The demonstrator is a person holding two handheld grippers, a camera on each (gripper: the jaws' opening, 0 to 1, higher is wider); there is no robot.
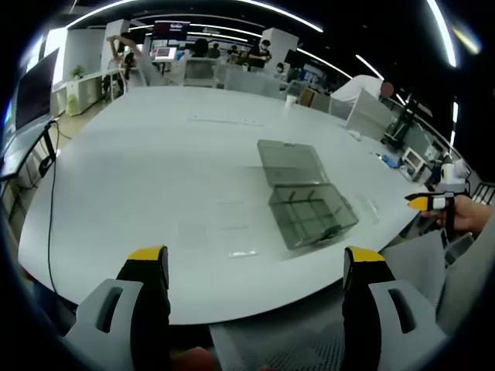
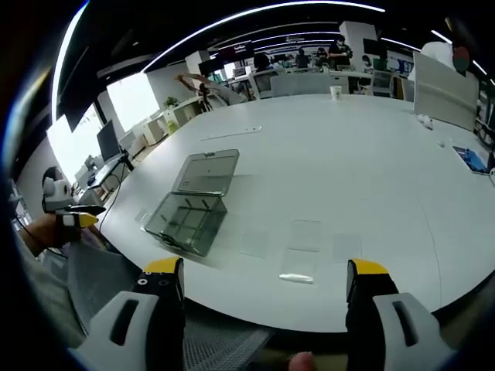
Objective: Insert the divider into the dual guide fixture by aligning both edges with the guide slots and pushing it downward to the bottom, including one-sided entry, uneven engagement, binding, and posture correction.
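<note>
Two tools hang off the near edge of the white counter (image 1: 155, 162), both spread wide and holding nothing: my left tool (image 1: 255, 267) and my right tool (image 2: 259, 278). Between them on the counter sits the clear fixture box (image 1: 309, 212), lid laid open, with flat clear dividers (image 2: 305, 236) lying just beside it.

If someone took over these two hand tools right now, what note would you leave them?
Left gripper: jaws open, empty, back from the table edge.
Right gripper: jaws open, empty, also short of the table.
The clear box lies open on the table, lid flat behind it, inner slotted compartments visible.
Thin clear sheets, likely the dividers, lie flat on the table beside the box.
Done: nothing inserted that I can see.
Left: pick a divider, line both edges with the slots, push it down.
</note>
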